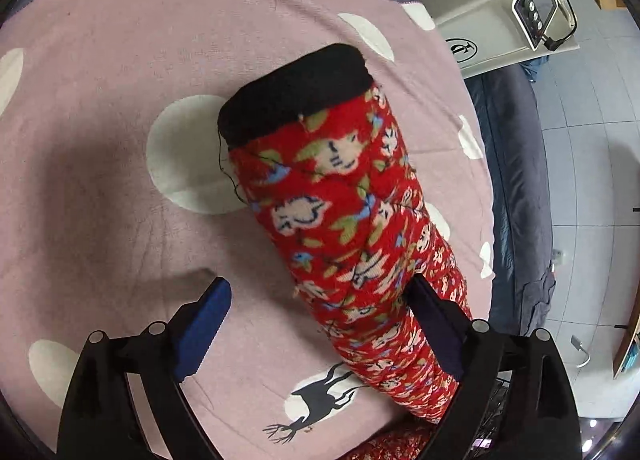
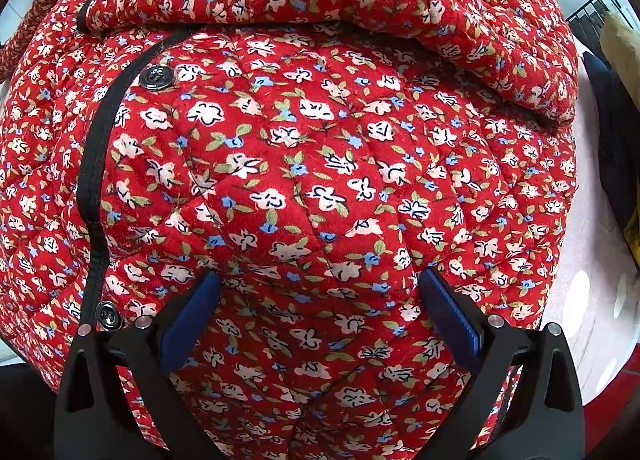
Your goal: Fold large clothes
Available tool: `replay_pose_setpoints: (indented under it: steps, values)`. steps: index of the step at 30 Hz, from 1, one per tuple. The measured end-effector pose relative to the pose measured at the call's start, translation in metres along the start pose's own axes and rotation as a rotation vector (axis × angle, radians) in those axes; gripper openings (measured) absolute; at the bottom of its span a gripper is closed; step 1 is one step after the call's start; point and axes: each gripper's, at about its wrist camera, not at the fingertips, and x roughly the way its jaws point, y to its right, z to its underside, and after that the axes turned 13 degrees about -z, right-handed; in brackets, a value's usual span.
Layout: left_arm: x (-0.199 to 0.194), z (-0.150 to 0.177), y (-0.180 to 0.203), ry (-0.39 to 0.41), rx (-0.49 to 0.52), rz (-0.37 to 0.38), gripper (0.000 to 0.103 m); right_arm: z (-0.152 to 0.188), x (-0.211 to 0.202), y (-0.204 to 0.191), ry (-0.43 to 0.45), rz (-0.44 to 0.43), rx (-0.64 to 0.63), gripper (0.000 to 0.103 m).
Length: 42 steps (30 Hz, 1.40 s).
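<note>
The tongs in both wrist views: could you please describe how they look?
Both the left tongs and the right tongs have glossy black angular arms with small round silver pins, and each finger carries a ribbed blue pad. No cables or markings show.

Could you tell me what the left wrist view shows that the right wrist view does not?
Only the left wrist view shows the sleeve's black knitted cuff, the pink dotted blanket's deer print and the open left gripper. Only the right wrist view shows the dark round buttons and the open right gripper. Both show the red quilted floral jacket.
</note>
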Motion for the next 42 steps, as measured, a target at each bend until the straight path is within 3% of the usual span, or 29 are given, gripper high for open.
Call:
replay_pose_setpoints:
  steps: [2,6,11,15,18,21,26,28,31,33,37,42]
  values:
    - [-0.001,0.000,0.006,0.012,0.022,0.004,0.086,-0.002,0.001,0.000,-0.005,-0.001,-0.001,0.097]
    - [-0.001,-0.003,0.028,0.023,0.104,0.014,0.068,-0.004,0.002,0.000,0.003,0.000,-0.002,0.097]
    - [-0.020,0.007,0.081,0.078,0.299,0.034,0.052,-0.005,0.002,0.000,0.005,0.000,-0.001,0.097]
    - [-0.052,0.017,0.121,0.126,0.344,0.151,0.029,-0.005,0.002,0.000,0.010,-0.001,-0.004,0.097]
    - [-0.081,0.036,0.162,0.155,0.427,0.260,0.027,-0.004,0.003,0.000,0.019,-0.003,-0.001,0.097]
    - [-0.111,0.081,0.220,0.170,0.602,0.360,0.027,-0.003,0.004,0.001,0.022,-0.008,0.005,0.097]
    - [-0.134,0.190,0.298,0.174,0.907,0.469,0.027,0.000,0.005,0.006,0.031,-0.018,0.007,0.097]
    - [-0.129,0.243,0.320,0.142,1.022,0.493,0.027,0.002,0.004,0.007,0.035,-0.019,0.007,0.097]
    - [-0.112,0.307,0.338,0.052,1.111,0.512,0.027,0.004,0.003,0.008,0.037,-0.022,0.008,0.097]
    - [-0.093,0.350,0.345,-0.002,1.169,0.490,0.027,0.004,0.003,0.008,0.037,-0.023,0.008,0.097]
    - [-0.056,0.410,0.343,-0.024,1.288,0.369,0.027,0.007,0.001,0.010,0.041,-0.029,0.009,0.097]
    - [-0.014,0.439,0.335,-0.113,1.306,0.245,0.027,0.010,0.000,0.012,0.046,-0.034,0.006,0.097]
